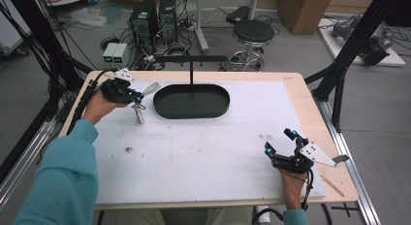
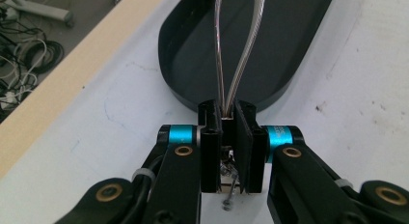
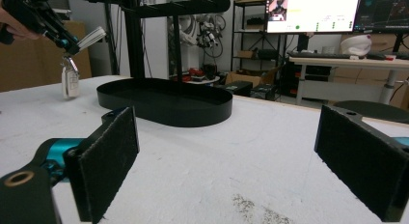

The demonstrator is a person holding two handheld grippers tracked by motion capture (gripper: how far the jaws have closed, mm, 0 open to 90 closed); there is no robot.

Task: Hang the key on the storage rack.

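Here the left hand-held gripper (image 1: pixel 136 96) is clamped tight on a looped strap (image 2: pixel 238 55) with a key fob (image 1: pixel 139 113) dangling above the bench (image 1: pixel 203 152), just beside the black tray (image 1: pixel 191 101), while the right hand-held gripper (image 1: pixel 278 146) rests wide open, empty.

Left gripper (image 1: pixel 137 96) raised at the far left, jaws clamped tight, forearm in a teal sleeve reaching forward. Right gripper (image 1: pixel 278 145) low at the near right, jaws spread wide, hand (image 1: pixel 291 182) behind it.
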